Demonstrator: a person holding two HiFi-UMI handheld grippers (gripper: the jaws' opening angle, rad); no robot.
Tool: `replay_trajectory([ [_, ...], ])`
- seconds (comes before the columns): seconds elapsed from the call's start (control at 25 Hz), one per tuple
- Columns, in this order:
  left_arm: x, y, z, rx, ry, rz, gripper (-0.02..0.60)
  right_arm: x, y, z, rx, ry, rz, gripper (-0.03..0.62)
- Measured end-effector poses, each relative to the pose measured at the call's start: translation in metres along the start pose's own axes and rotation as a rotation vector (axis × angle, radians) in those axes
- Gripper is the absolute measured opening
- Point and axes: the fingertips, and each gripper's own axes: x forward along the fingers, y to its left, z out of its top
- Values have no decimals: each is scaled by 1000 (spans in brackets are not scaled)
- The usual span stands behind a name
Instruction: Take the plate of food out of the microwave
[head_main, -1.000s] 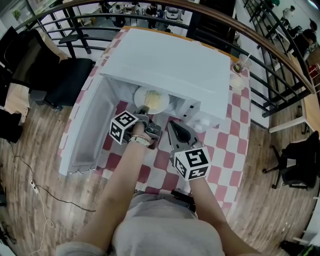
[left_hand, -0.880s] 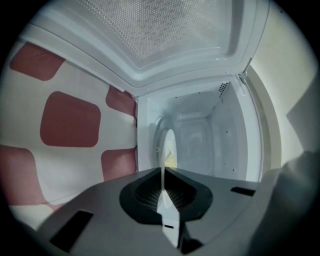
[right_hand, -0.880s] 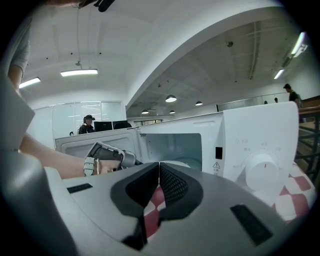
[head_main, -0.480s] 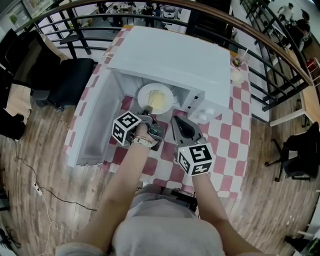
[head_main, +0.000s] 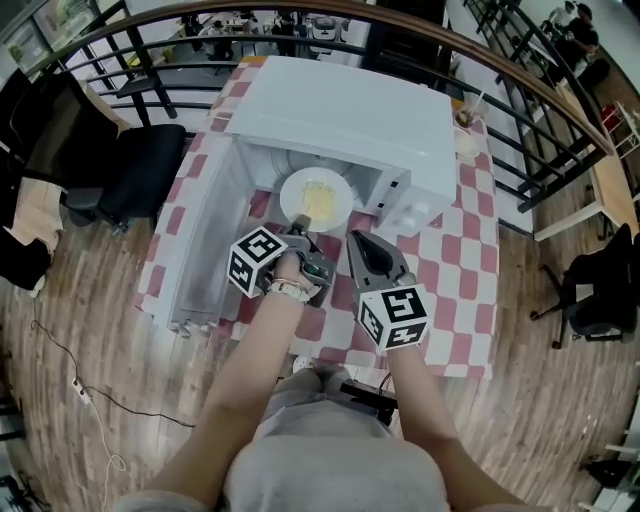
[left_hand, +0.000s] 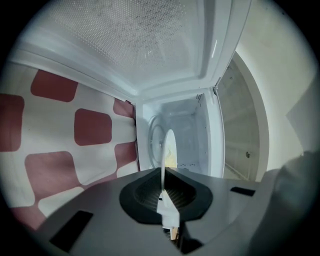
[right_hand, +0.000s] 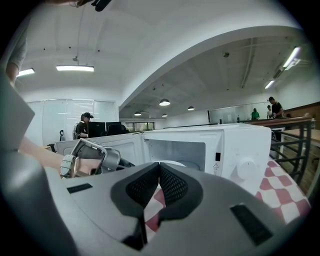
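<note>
The white microwave (head_main: 350, 120) stands on the red-and-white checked table (head_main: 455, 250) with its door (head_main: 200, 240) swung open to the left. A white plate (head_main: 316, 197) of yellow food sticks partly out of the oven mouth. My left gripper (head_main: 298, 224) is shut on the plate's near rim. In the left gripper view the plate (left_hand: 163, 160) shows edge-on between the jaws of the left gripper (left_hand: 163, 189). My right gripper (head_main: 353, 240) hovers just right of the plate, shut and empty. In its own view the right gripper (right_hand: 159, 169) faces the microwave (right_hand: 235, 145).
A cup with a straw (head_main: 464, 114) and a small bowl (head_main: 466, 145) sit at the table's back right corner. A black chair (head_main: 140, 165) stands left of the table, close to the open door. Curved railings run behind the table. People are far off in the room.
The plate has slid outward from the oven cavity toward me, held by the left gripper. The right gripper has stayed beside it, shut.
</note>
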Motion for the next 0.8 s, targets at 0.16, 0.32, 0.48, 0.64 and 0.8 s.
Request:
replay_trajectory([
  [0.16, -10, -4, -2, 8, 16, -10, 11, -3, 5, 2, 7, 0, -23, 26],
  [0.32, -21, -9, -4, 13, 31, -20, 11, -8, 9, 5, 14, -5, -51, 25],
  [0.48, -28, -14, -5, 22, 39, -31, 11, -13, 14, 12, -13, -16, -60, 25],
  [0.64, -34, -19, -9, 50, 57, -37, 11, -20, 18, 22, -48, -32, -63, 25],
  [0.8, -43, -32, -16, 56, 57, -56, 11, -27, 20, 24, -67, -26, -53, 25],
])
